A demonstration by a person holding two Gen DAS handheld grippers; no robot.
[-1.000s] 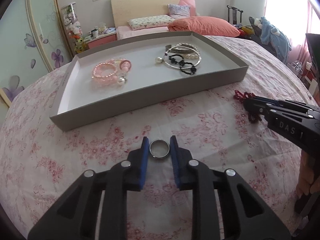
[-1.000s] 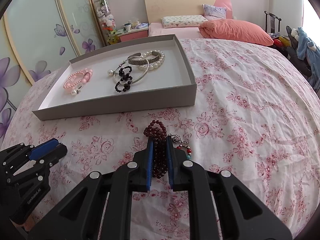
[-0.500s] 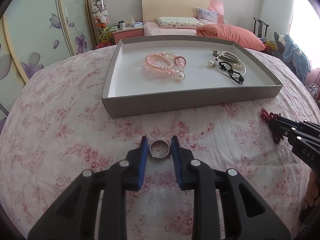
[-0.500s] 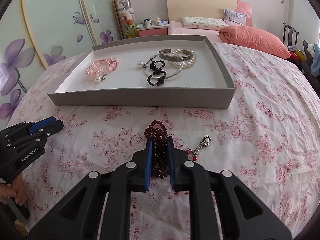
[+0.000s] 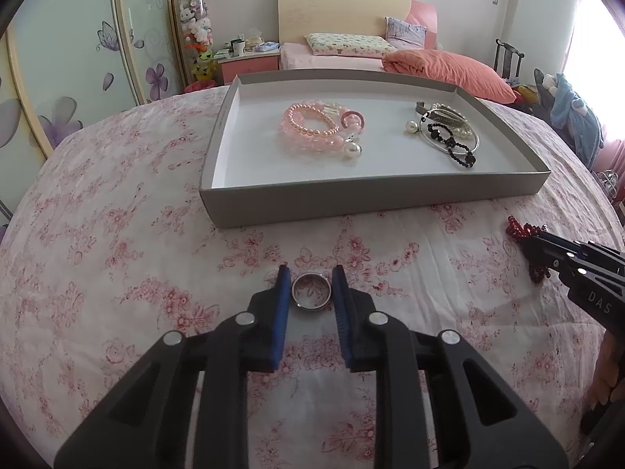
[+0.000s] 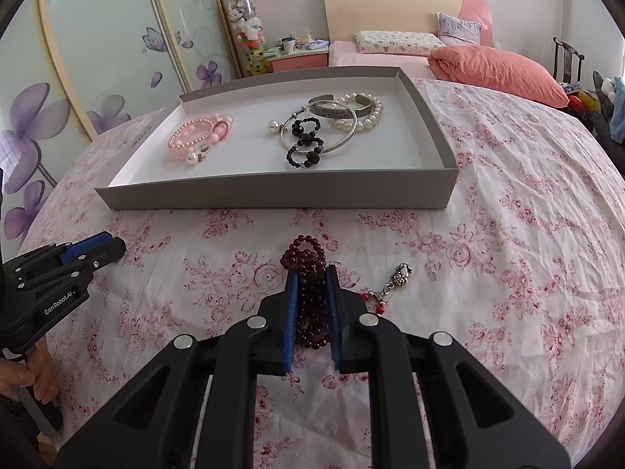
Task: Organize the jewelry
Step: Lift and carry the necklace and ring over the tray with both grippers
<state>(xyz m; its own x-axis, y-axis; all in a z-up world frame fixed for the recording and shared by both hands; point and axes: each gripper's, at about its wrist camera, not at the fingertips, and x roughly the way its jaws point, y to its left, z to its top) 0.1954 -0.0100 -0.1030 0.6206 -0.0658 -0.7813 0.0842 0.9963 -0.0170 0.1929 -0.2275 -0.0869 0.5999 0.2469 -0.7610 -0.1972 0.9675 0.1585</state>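
A silver ring (image 5: 311,306) sits between the blue pads of my left gripper (image 5: 311,273), just over the floral cloth; its jaws are closing and the pads touch the ring's sides. My right gripper (image 6: 311,273) is shut on a dark red bead bracelet (image 6: 304,252), whose loop sticks out past the fingertips and whose silver charm (image 6: 398,277) lies to the right on the cloth. The grey tray (image 5: 371,199) lies ahead of both grippers. In it are pink bead bracelets (image 5: 312,129) on the left and silver bangles with black beads (image 5: 449,136) on the right.
The floral cloth (image 5: 117,254) covers a round table that drops away at its edges. A bed with an orange pillow (image 5: 445,70) stands behind, sliding wardrobe doors (image 6: 97,58) to the left. A hand (image 6: 27,371) holds the left gripper's handle at the lower left.
My left gripper has moved sideways with the ring between its pads, so the tray now sits more squarely ahead. The right gripper stays shut on the red beads; its view turned slightly.
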